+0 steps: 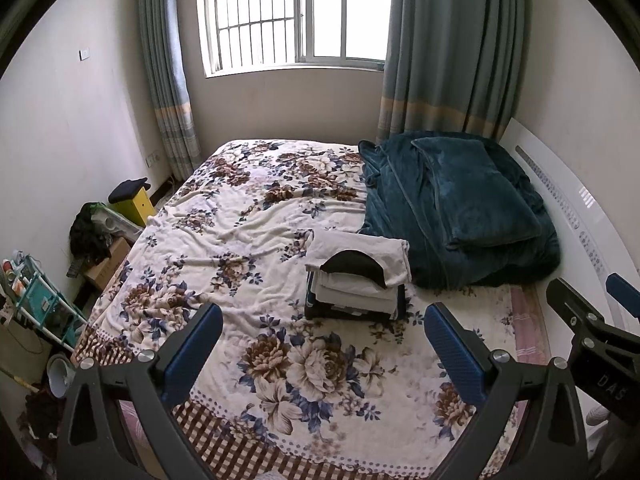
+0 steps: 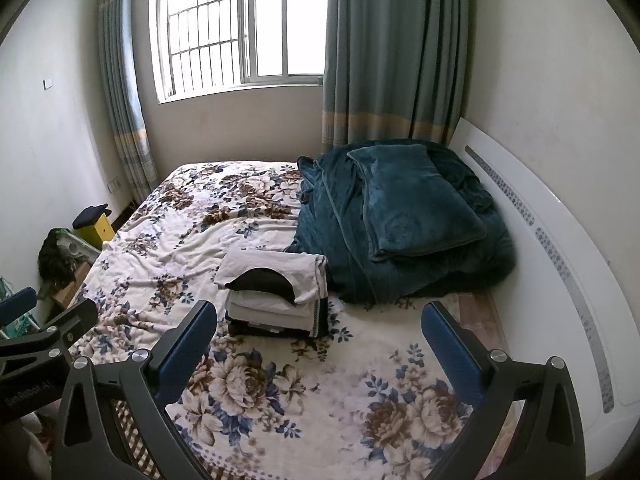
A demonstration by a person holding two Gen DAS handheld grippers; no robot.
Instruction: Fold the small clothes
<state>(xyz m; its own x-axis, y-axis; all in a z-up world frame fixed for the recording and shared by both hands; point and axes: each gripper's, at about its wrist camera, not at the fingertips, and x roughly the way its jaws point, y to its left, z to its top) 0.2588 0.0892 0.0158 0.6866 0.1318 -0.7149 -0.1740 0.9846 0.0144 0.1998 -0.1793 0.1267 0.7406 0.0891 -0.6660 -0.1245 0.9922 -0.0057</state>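
A stack of folded small clothes sits on the floral bedspread, white pieces on top with a black collar showing and dark pieces below. It also shows in the right wrist view. My left gripper is open and empty, held above the bed short of the stack. My right gripper is open and empty, also short of the stack, and part of it shows at the right edge of the left wrist view. The left gripper's side shows in the right wrist view.
A teal blanket and pillow lie heaped at the bed's far right against the white headboard. A yellow stool, a box and a teal rack stand on the floor left of the bed. Window and curtains lie behind.
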